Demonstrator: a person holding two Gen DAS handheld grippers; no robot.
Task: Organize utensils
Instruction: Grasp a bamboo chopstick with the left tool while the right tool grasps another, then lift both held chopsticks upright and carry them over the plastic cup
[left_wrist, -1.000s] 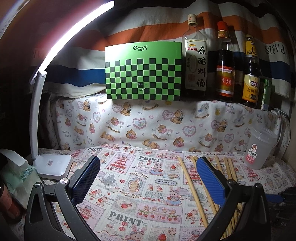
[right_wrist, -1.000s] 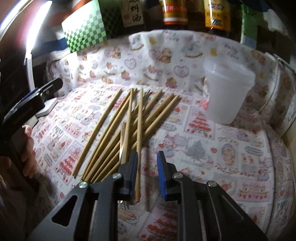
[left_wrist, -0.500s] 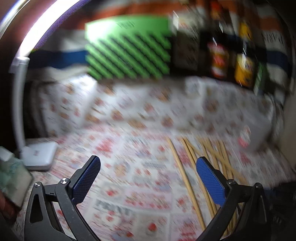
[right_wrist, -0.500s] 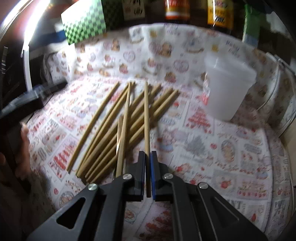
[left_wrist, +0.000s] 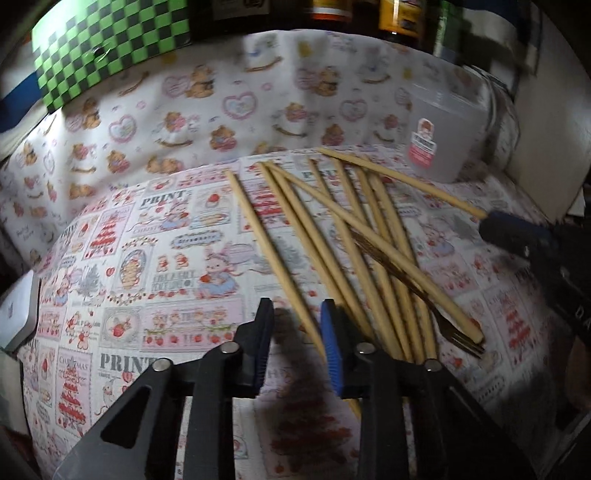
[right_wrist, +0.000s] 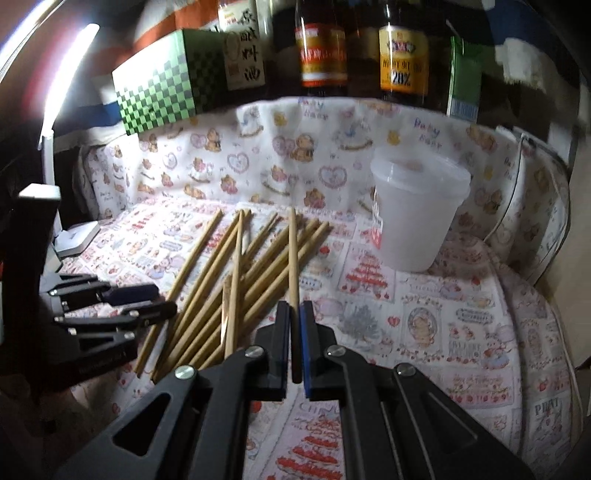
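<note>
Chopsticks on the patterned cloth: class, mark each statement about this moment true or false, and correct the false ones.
1. The right gripper is shut on a chopstick. True.
2. The plastic cup already holds several chopsticks. False: it shows none inside; the chopstick pile lies on the cloth.
3. A fork lies among the chopsticks. True.
4. The left gripper is empty, far from any chopstick. False: its jaws are closing with a single chopstick between them.
5. The cup lies tipped on its side. False: it stands upright, near the chopsticks' far tips.
</note>
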